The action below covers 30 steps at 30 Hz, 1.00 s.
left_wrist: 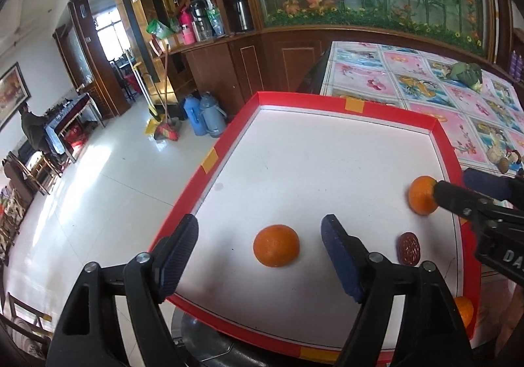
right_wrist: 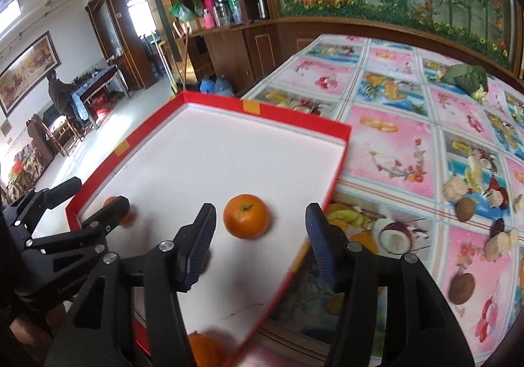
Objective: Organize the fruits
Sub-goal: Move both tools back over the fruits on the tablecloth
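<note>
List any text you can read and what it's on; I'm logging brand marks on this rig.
"DA", cut off by the frame edge: on the right gripper body, seen from the left wrist.
"GenRobot", partly hidden: on the left gripper body, seen from the right wrist.
Wall switch plates and framed painting: no legible text.

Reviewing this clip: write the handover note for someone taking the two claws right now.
Left claw: open, empty, framing an orange in the red tray.
Right claw: open, empty, framing a second orange near the tray's right wall.
A dark red date lies in the tray between them.
A third orange sits at the tray's near edge; whether it is inside is unclear.
Done: two oranges and the date are in the tray.
Left: probably that third orange.
</note>
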Tool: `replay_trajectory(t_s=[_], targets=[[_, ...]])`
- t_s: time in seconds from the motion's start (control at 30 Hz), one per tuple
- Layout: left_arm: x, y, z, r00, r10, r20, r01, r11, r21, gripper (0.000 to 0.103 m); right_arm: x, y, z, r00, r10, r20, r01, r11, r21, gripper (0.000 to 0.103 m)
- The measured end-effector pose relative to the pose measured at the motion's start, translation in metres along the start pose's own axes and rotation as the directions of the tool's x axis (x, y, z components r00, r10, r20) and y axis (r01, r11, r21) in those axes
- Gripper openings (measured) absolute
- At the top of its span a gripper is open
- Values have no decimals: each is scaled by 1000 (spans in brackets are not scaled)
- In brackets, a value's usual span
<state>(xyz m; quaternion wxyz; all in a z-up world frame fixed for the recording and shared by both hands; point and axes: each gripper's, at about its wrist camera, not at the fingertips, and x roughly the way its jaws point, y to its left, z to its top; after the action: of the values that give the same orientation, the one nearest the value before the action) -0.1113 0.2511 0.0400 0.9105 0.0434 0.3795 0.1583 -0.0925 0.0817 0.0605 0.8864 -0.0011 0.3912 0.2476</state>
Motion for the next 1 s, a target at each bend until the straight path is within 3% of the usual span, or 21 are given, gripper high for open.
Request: replay_trajectory(t_s=[0.27, 0.53, 0.7, 0.87, 1.0], targets=[[-11, -15, 3, 1000, 1, 15, -2, 1000, 30, 82, -37, -51, -11, 997, -33, 73, 25, 994, 106, 64], [-24, -45, 2, 999, -36, 25, 34, 996, 84, 82, -46, -94, -31, 997, -50, 52, 37, 975, 221, 64], [-38, -64, 2, 998, -47, 38, 41, 991, 127, 82, -60, -107, -36, 996, -51, 75, 32, 971, 235, 64], [-49, -85, 0, 997, -67, 41, 59, 984, 170, 83, -87, -135, -43, 988, -95, 124, 62, 966, 250, 64], [-57, -103, -2, 995, -90, 40, 80, 975, 206, 83, -113, -179, -57, 976, -168, 136, 115, 937, 331, 64]])
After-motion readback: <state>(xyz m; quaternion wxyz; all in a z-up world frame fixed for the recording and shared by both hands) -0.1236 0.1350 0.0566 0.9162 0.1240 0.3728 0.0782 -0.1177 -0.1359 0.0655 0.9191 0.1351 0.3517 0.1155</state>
